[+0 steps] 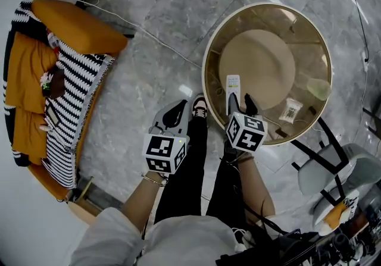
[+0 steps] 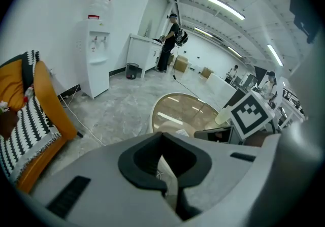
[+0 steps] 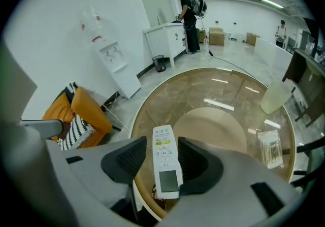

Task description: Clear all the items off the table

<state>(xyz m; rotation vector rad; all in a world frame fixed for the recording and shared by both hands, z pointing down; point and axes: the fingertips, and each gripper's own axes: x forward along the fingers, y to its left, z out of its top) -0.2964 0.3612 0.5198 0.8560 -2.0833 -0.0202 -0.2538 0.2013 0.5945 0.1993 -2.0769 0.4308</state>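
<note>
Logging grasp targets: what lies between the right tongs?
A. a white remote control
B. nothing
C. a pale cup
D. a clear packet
A: the right gripper view shows the white remote control lying at the near edge of the glass table, between the parted right tongs.

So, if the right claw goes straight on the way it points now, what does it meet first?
Most likely the white remote, which already lies between the open jaws of the right claw. Under it is the round glass table; how near is hard to judge.
</note>
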